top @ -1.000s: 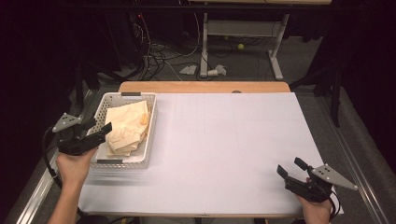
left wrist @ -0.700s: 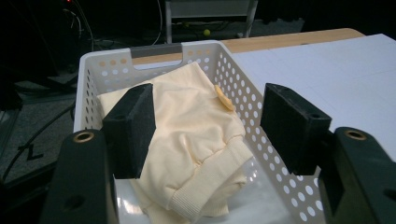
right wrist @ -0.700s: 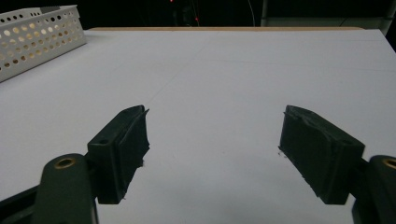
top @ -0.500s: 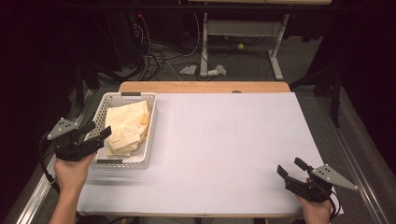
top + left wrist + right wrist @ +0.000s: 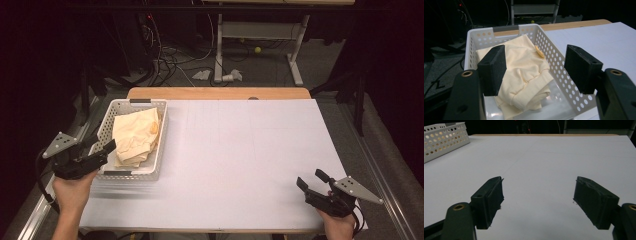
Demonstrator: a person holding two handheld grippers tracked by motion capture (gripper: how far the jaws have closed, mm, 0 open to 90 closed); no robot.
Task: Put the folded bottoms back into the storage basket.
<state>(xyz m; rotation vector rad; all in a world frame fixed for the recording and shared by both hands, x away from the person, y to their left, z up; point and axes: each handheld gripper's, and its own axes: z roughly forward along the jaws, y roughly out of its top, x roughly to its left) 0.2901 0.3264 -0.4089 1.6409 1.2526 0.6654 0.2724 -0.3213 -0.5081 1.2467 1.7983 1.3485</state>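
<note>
1. One soft yellow cloth lies folded in the white basket, at the left side of the table.
2. Nothing of the job looks done yet, I think: the cloth is not picked up and the big white table top has no cloth on it.
3. The left gripper hangs just by the near end of the basket. In the left gripper view its fingers stand apart with the cloth beyond them, and they grip nothing.
4. The right gripper waits near the right front corner of the table, well apart from the basket. Its fingers are spread wide over bare table with nothing between them.
5. What is left, I guess: reach in, pinch the cloth, lift it out and lay it on the table.
6. The cloth's long side runs with the basket's long side, from the near end to the far end.
7. Its thick ribbed edge points to the near end, toward the left gripper. A small orange spot sits on the cloth farther back.
</note>
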